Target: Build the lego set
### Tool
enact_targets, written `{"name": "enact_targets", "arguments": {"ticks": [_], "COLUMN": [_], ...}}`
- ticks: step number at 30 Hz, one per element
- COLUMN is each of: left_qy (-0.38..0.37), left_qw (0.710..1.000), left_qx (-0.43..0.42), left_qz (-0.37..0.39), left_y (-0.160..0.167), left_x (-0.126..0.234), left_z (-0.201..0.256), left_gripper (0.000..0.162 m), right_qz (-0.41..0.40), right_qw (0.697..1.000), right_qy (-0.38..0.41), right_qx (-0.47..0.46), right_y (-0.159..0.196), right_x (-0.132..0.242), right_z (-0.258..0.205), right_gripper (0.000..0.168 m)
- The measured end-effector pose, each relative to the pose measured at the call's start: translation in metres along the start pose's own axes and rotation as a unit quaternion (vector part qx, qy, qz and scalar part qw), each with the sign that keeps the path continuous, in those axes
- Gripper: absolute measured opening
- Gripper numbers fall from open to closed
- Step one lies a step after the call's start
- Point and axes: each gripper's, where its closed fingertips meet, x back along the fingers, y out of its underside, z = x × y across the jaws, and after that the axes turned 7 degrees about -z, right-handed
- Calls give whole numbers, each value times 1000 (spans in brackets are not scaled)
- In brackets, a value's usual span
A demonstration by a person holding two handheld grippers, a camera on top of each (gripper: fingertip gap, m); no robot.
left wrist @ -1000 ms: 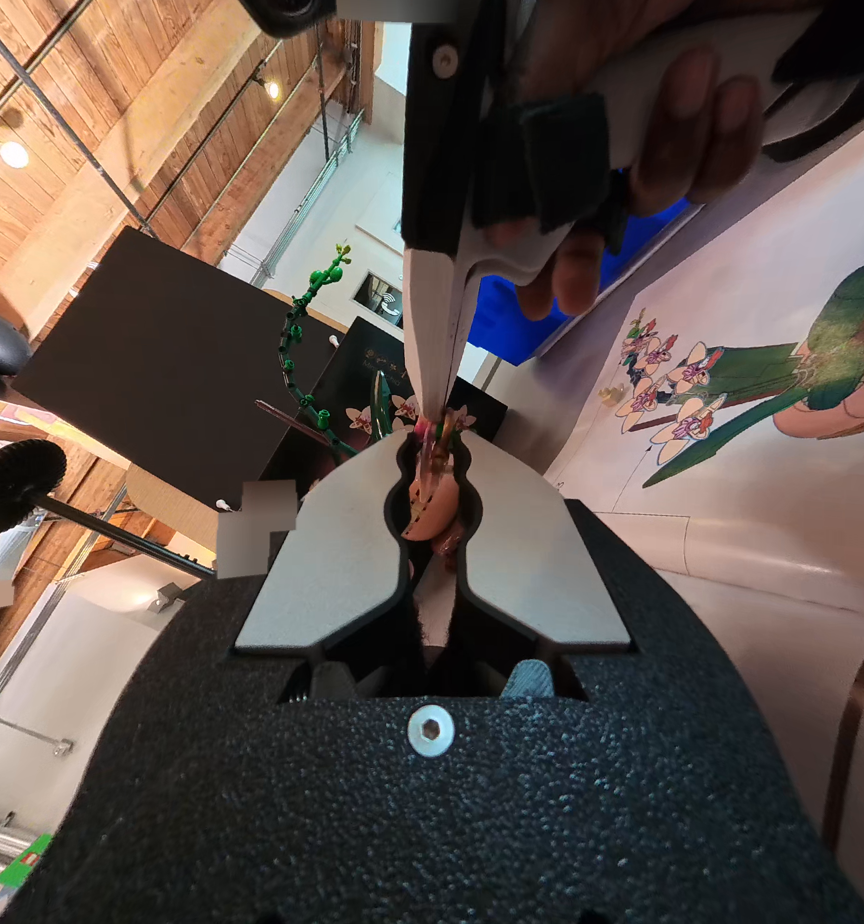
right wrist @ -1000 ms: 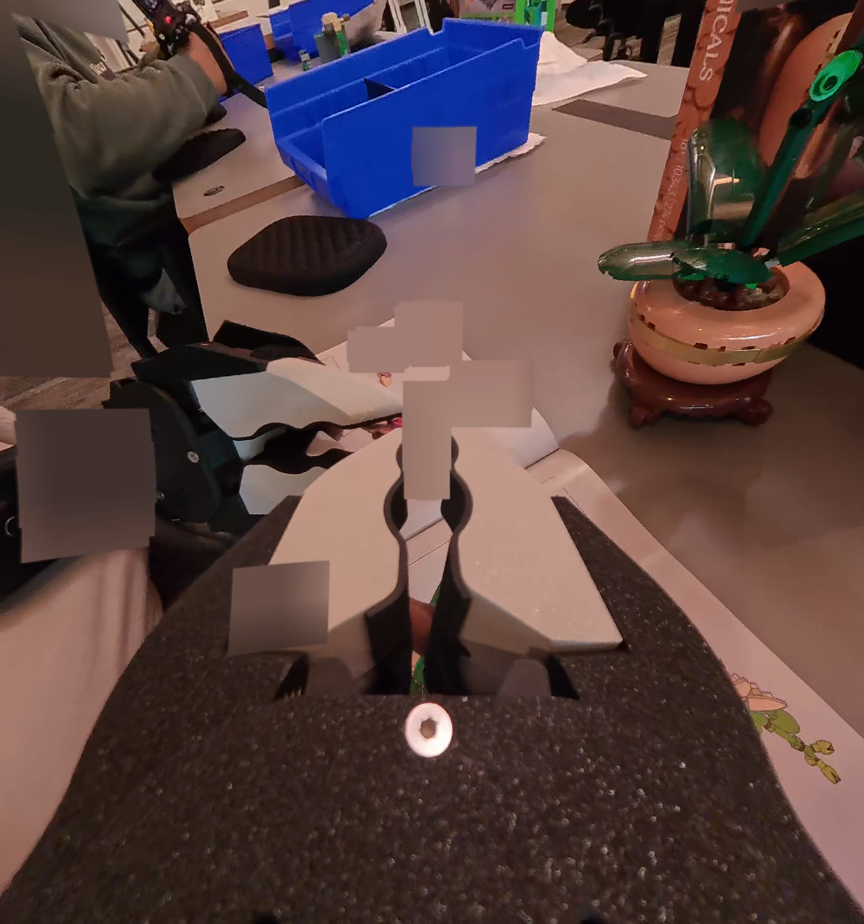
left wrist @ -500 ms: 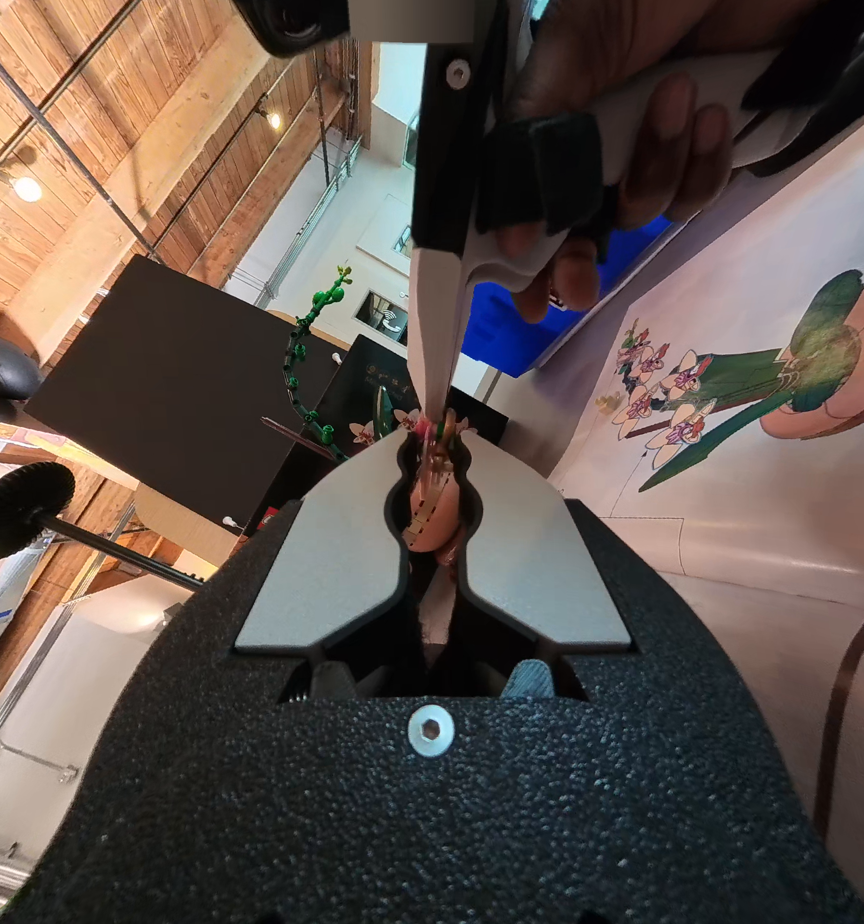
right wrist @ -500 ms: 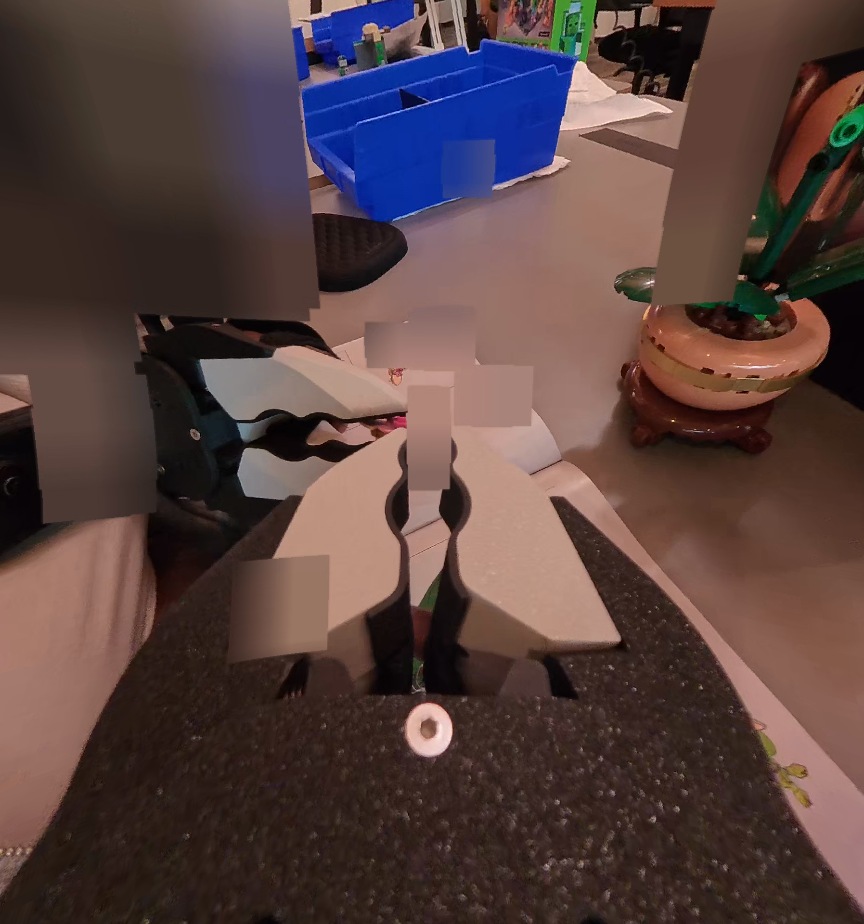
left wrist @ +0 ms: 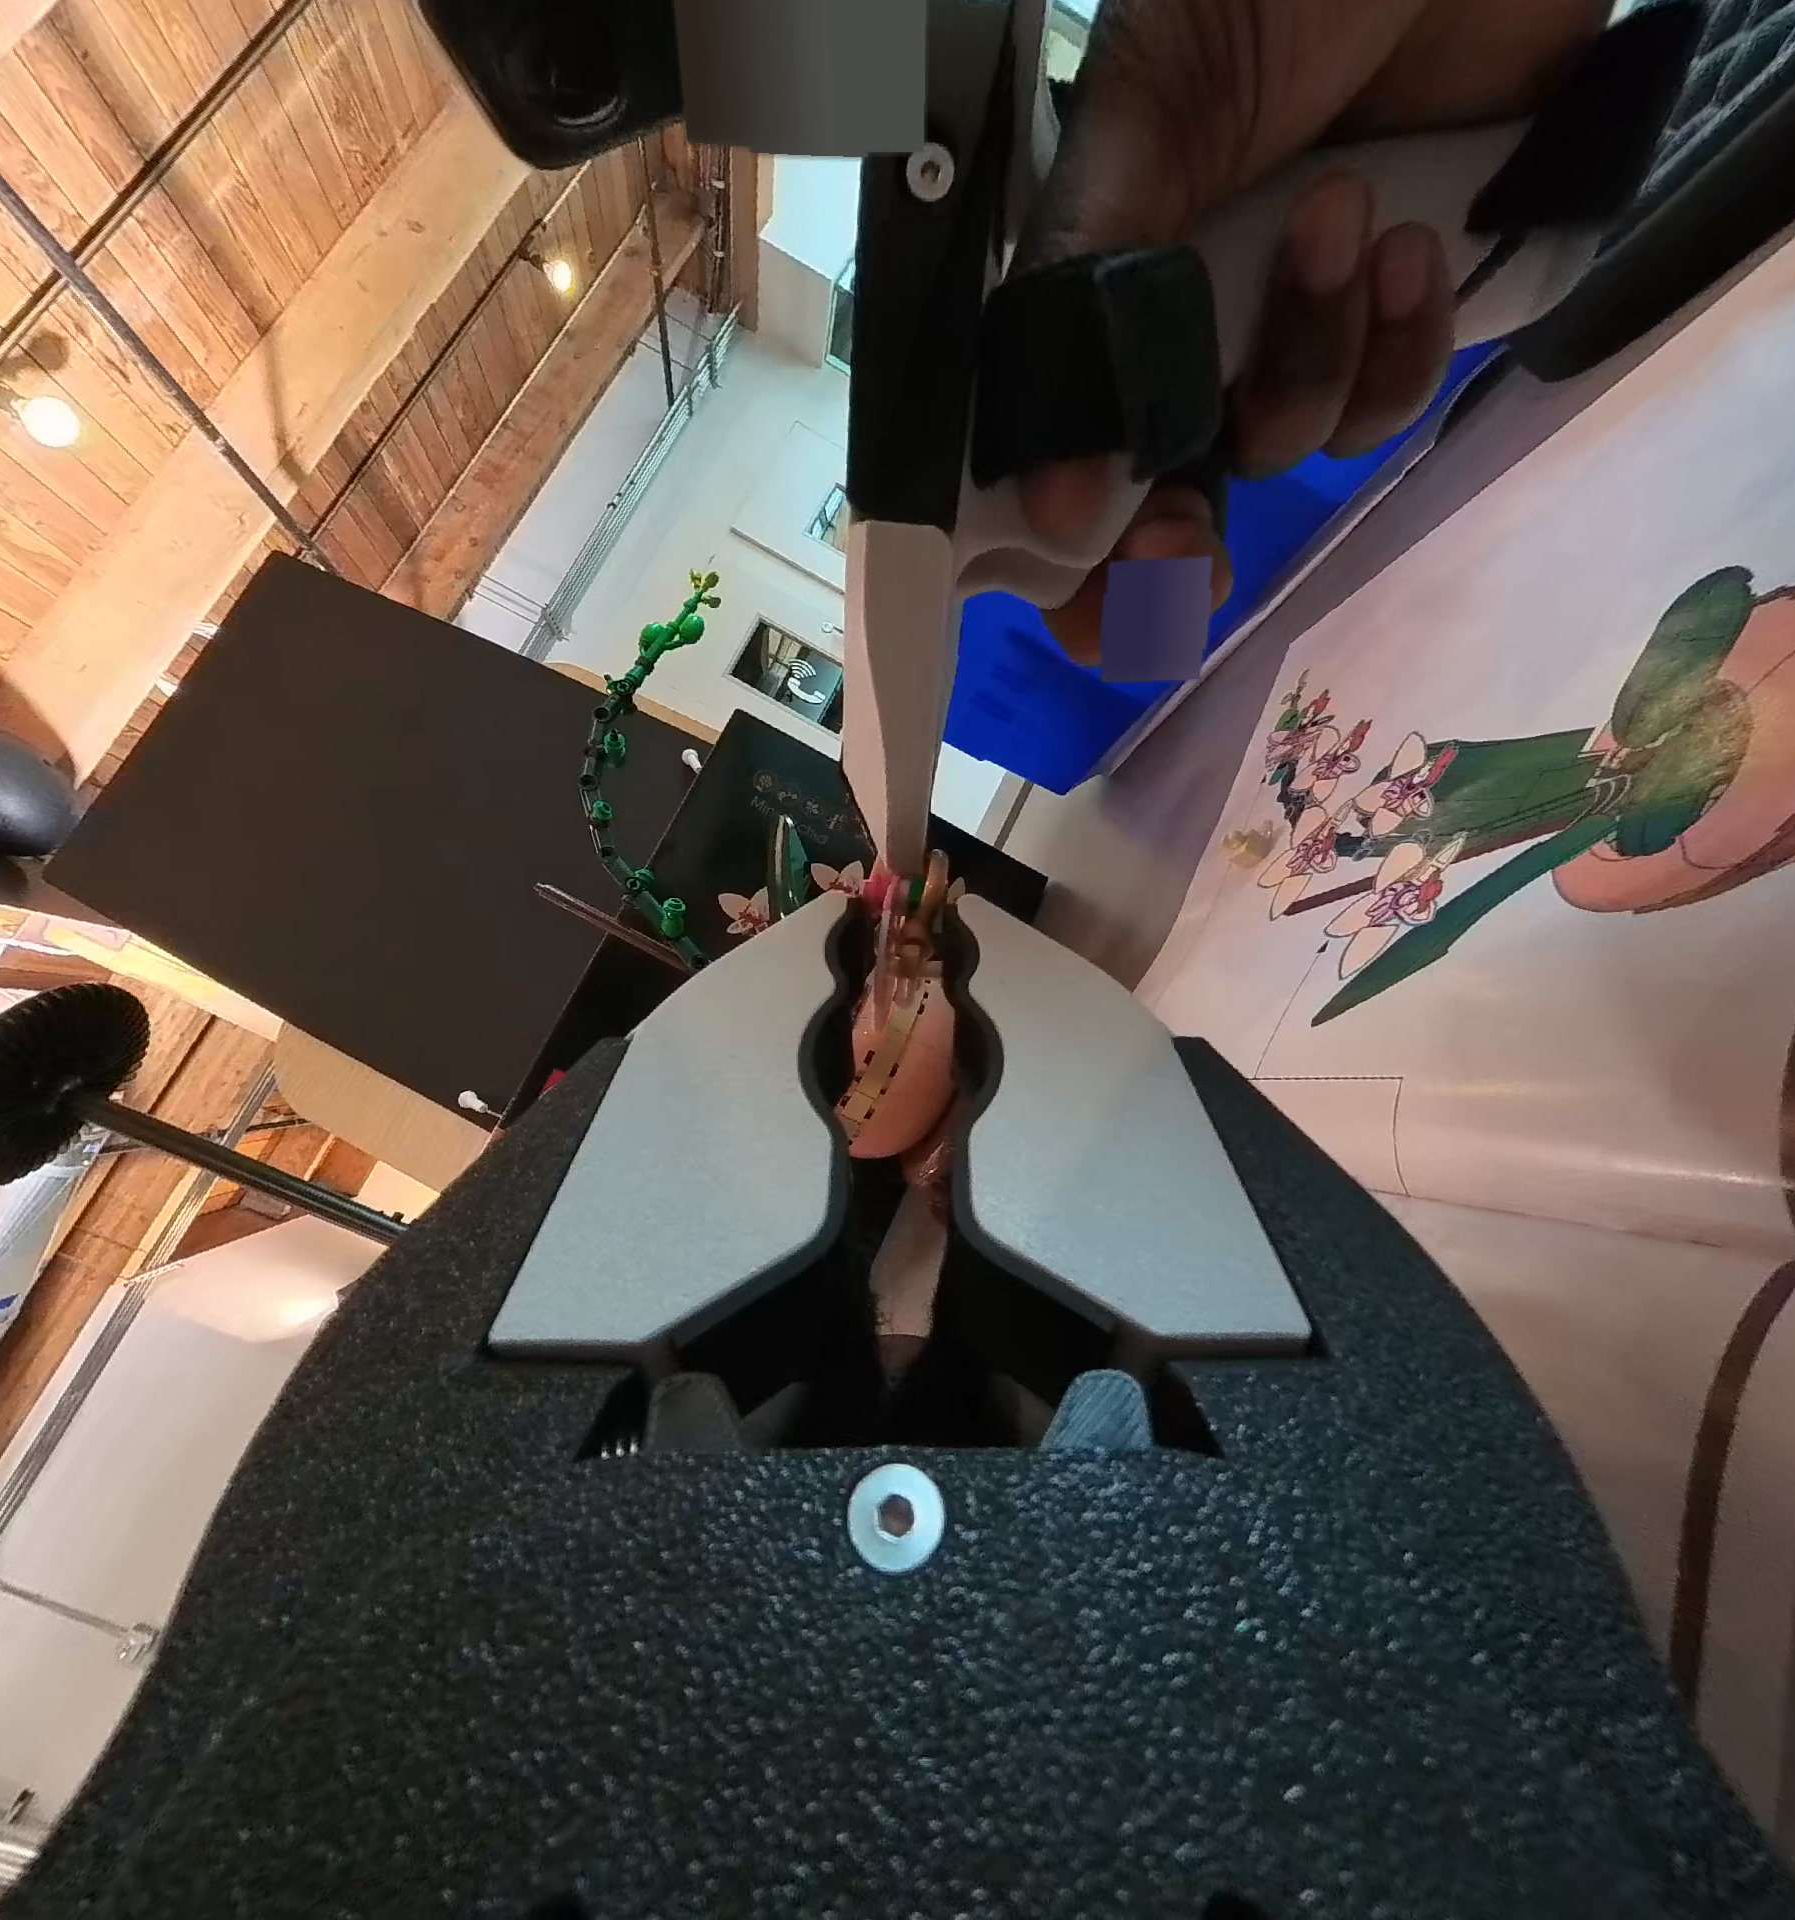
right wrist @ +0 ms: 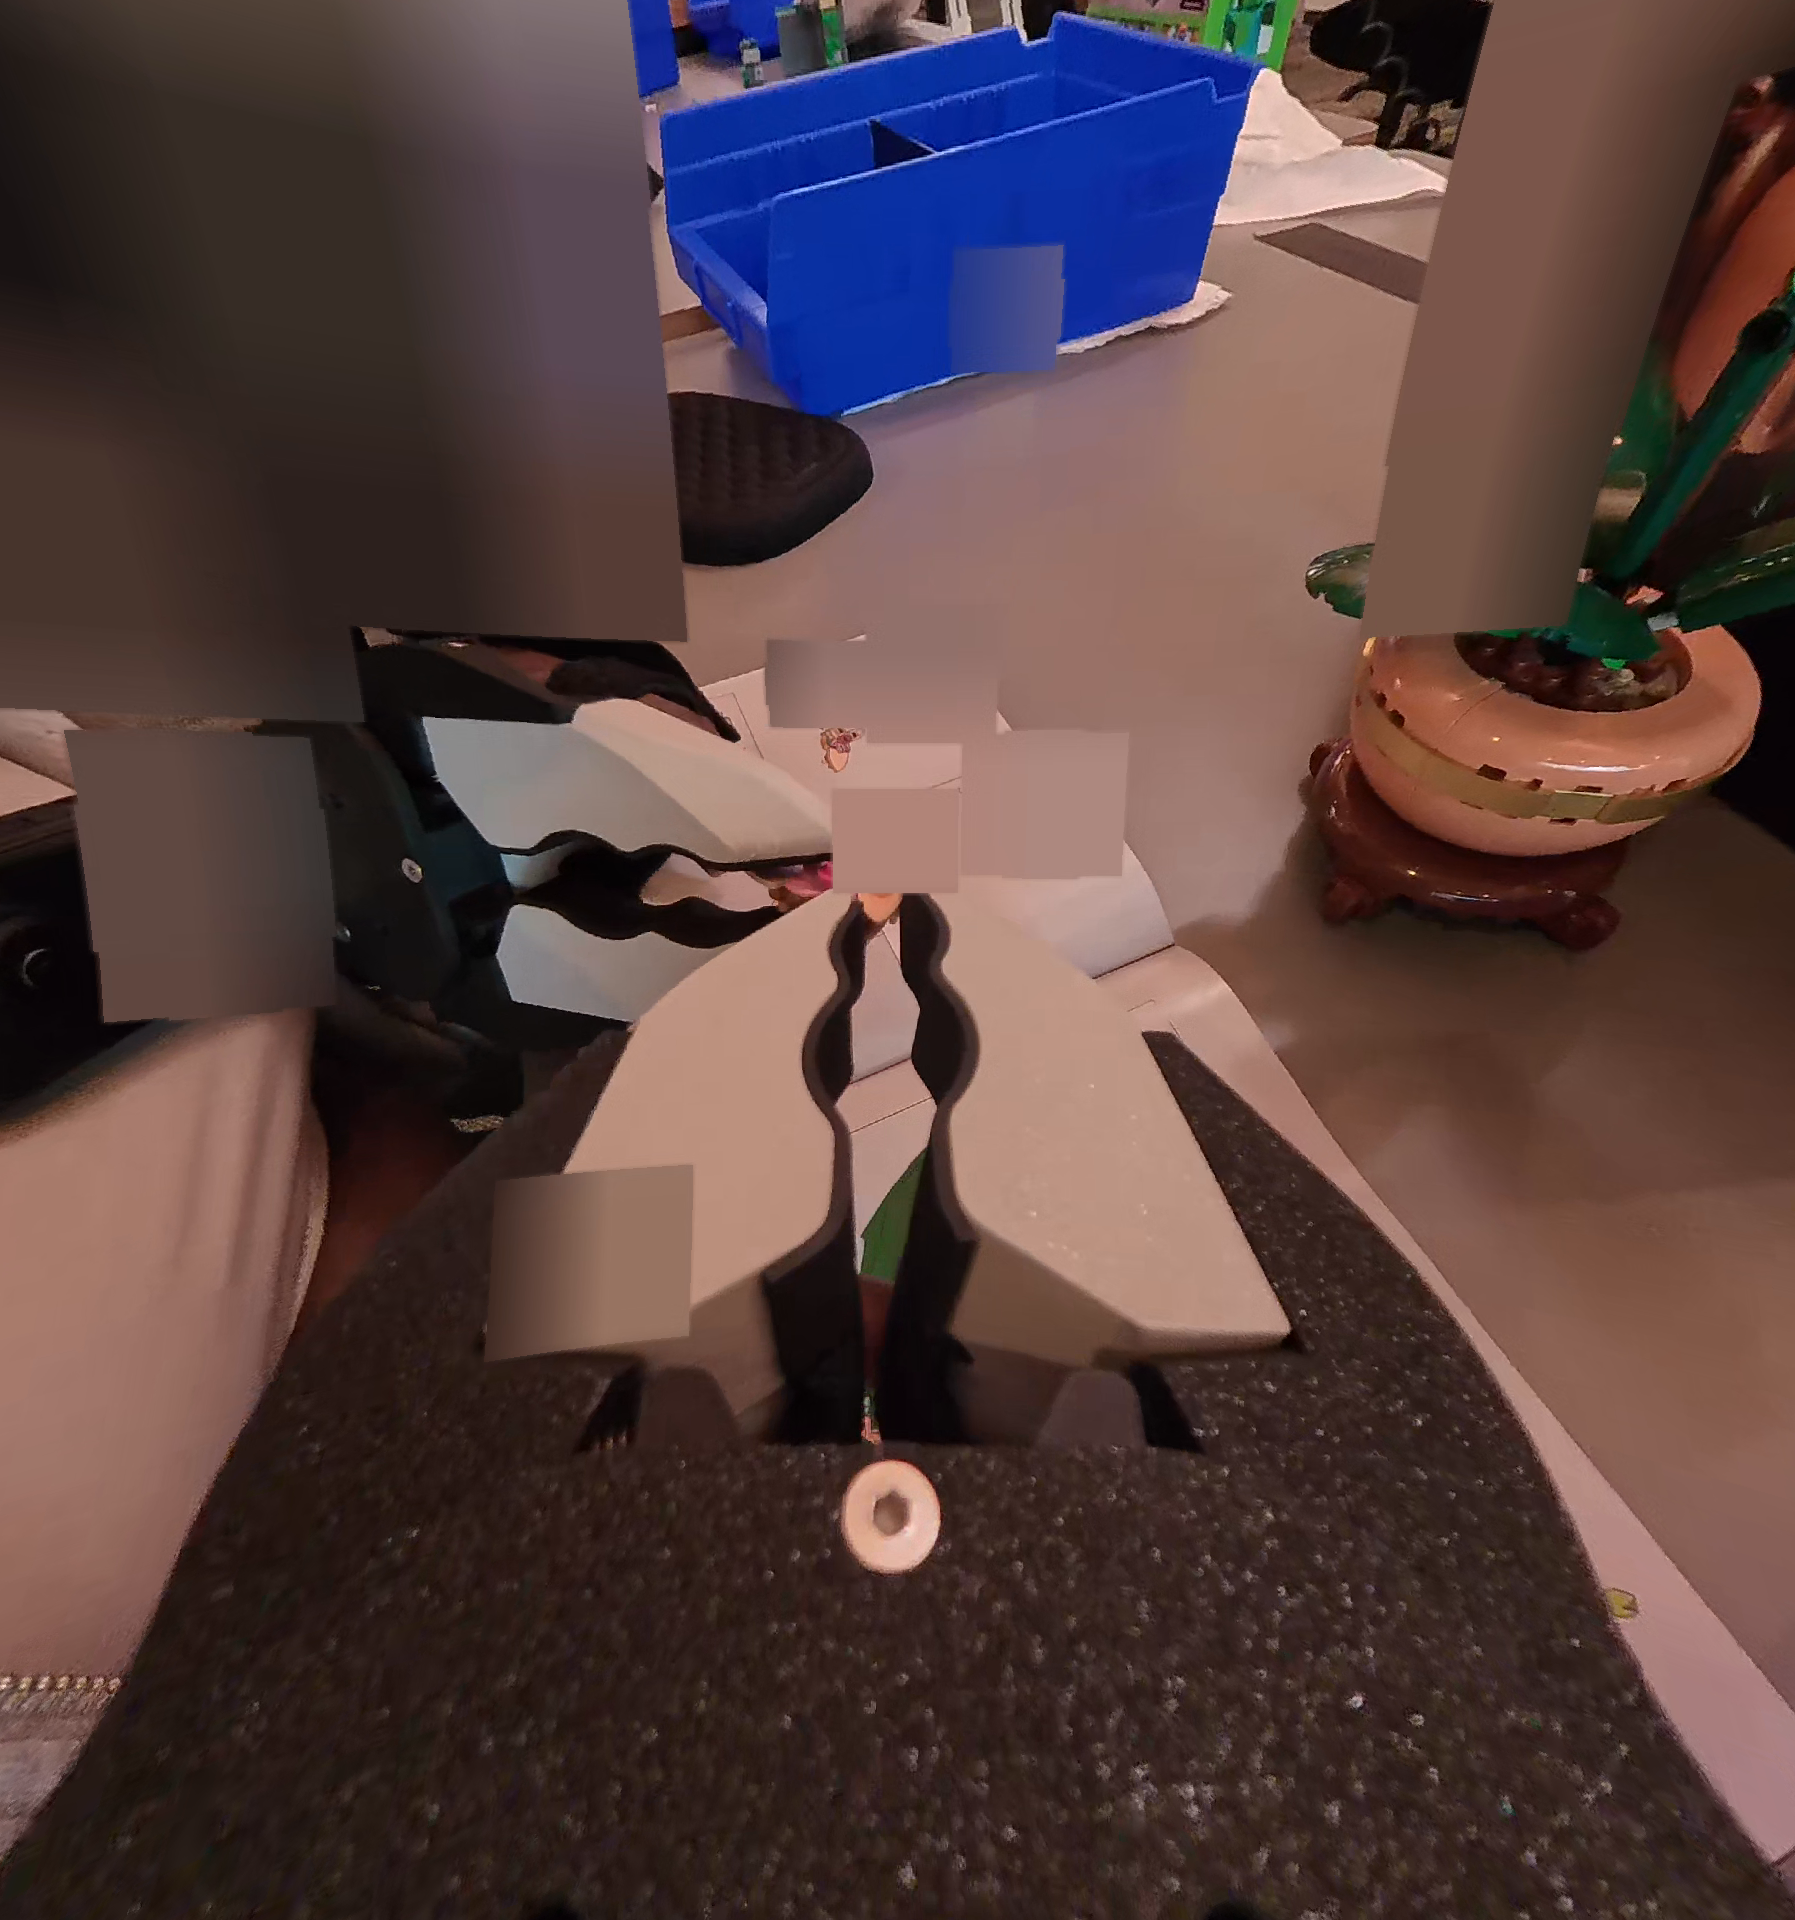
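My left gripper is shut on a small pink, green and gold lego flower piece at its fingertips. My right gripper comes in from above, and its tips meet the same piece. In the right wrist view my right gripper is closed on a small peach bit of that piece. The left gripper comes in from the left and holds the pink part. The lego plant pot, peach on a brown base with green leaves, stands on the table to the right. Its tall green stem shows in the left wrist view.
The open instruction booklet lies on the grey table under the grippers. A blue bin and a black pad sit farther back. A black box stands behind the stem. A person's hand holds the right gripper.
Both grippers stay together on the small piece. The right wrist view has swung left, so the pot and the blue bin sit farther right. The left wrist view has barely shifted.
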Motion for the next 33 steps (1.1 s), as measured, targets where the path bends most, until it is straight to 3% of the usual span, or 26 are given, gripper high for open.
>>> {"name": "enact_targets", "arguments": {"ticks": [14, 33], "left_qy": [0, 7], "left_qw": [1000, 1000], "left_qx": [-2, 10], "left_qz": [-3, -10], "left_y": [1, 5], "left_x": [-1, -3], "left_z": [1, 2], "left_gripper": [13, 13], "right_qz": [-2, 6], "right_qw": [1000, 1000], "right_qy": [27, 19], "right_qx": [14, -6], "right_y": [0, 1], "right_x": [1, -3], "right_z": [3, 4], "right_gripper": [13, 9]}}
